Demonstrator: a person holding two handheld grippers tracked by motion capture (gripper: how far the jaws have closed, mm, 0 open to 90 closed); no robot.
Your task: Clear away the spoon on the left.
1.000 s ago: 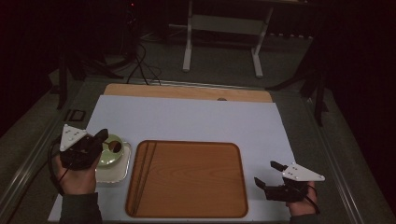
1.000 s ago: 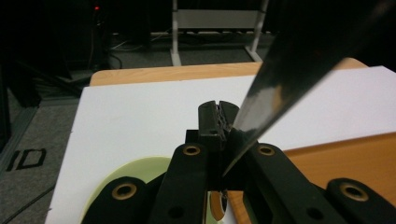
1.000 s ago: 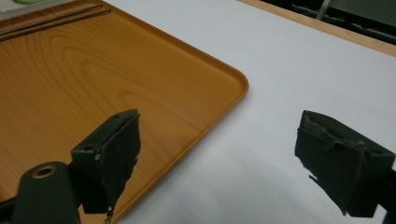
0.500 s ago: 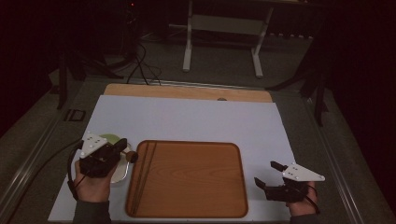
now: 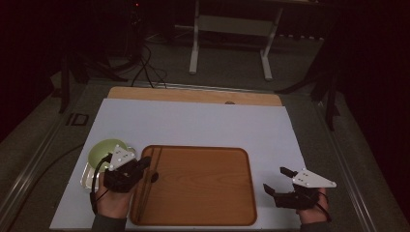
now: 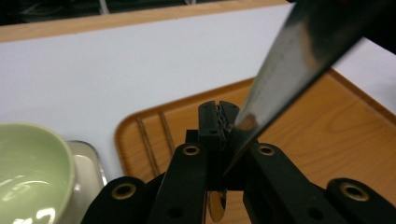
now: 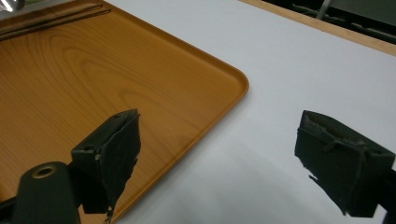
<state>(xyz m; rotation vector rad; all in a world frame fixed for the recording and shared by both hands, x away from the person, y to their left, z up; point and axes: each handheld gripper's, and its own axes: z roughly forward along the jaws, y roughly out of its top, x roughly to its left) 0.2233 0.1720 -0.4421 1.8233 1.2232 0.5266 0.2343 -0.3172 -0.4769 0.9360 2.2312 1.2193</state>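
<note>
Left tongs: black body, grey three-cornered plate on top, black cable looping down beside the hand. Linked black arms with brass-ringed pivot holes; ribbed pads at the tips. Right tongs: same black build, pale three-cornered plate, black cable at the wrist. Pads matt black, edges worn and ragged; one brass-ringed hole at the near arm. Dark sleeve edge at the left wrist.

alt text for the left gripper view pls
The left gripper's black jaws are shut on a shiny metal utensil handle slanting up to the right, above a brown wooden tray. A pale green bowl sits lower left on a white tabletop.
</note>
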